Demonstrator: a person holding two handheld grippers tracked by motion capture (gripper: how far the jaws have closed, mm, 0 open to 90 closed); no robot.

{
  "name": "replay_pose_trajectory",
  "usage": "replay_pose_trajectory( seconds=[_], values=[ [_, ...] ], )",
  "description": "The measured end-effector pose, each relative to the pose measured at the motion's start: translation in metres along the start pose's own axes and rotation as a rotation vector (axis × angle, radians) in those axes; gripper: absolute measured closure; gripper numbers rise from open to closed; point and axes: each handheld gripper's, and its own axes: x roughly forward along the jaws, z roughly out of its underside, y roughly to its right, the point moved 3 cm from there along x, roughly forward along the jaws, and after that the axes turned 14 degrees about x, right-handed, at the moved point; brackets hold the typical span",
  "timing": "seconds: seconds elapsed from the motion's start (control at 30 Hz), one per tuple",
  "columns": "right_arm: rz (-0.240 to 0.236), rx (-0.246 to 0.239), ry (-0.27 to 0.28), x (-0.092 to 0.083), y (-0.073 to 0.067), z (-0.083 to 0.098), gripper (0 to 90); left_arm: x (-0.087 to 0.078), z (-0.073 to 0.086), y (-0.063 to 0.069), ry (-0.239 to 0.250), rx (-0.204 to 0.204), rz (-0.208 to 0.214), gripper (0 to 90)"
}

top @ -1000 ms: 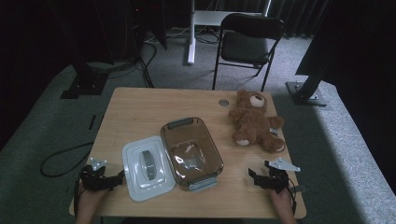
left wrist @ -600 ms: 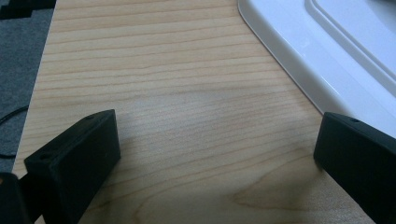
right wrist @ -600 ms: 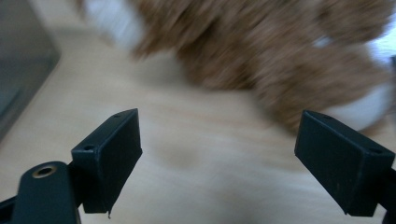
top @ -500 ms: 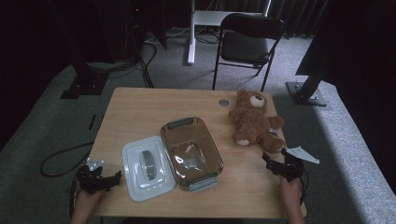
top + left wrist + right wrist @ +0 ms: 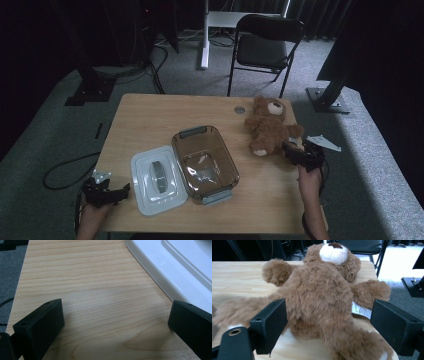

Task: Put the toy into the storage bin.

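Observation:
A brown teddy bear [image 5: 270,125] lies on its back at the far right of the wooden table [image 5: 150,115]. My right gripper [image 5: 295,152] is open at the bear's legs; in the right gripper view its jaws stand on either side of the bear's [image 5: 322,290] lower body, apart from the fur. A brown see-through container [image 5: 205,157] sits mid-table with its white lid [image 5: 157,177] lying beside it on the left. My left gripper [image 5: 107,192] is open over bare wood at the front left corner, and the lid's rim [image 5: 175,270] is just past its right jaw.
A round grommet [image 5: 239,109] is set in the table left of the bear's head. A black folding chair [image 5: 267,45] stands behind the table. A cable [image 5: 65,170] loops over the carpet at the left. A dark stand base [image 5: 327,100] sits at the right.
My right gripper has moved away from the front edge up to the bear, its jaws now around the bear's lower body. The left gripper has barely shifted.

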Motion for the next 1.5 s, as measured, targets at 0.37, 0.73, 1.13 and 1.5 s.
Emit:
replay_pose_trajectory(
  seconds=[0.37, 0.73, 1.13, 1.5],
  values=[
    [0.028, -0.010, -0.048, 0.042, -0.006, -0.011, 13.4, 0.000, 0.000, 0.000, 0.000, 0.000, 0.000, 1.0],
    [0.028, -0.002, -0.078, 0.073, -0.012, -0.021, 13.3, 0.000, 0.000, 0.000, -0.001, 0.000, 0.000, 1.0],
    [0.029, 0.025, -0.156, 0.098, -0.016, -0.024, 12.0, 0.000, 0.000, 0.000, -0.001, 0.000, 0.000, 1.0],
    [0.038, 0.002, -0.212, 0.111, -0.025, -0.010, 11.0, 0.000, 0.000, 0.000, 0.000, 0.000, 0.000, 1.0]
  ],
)
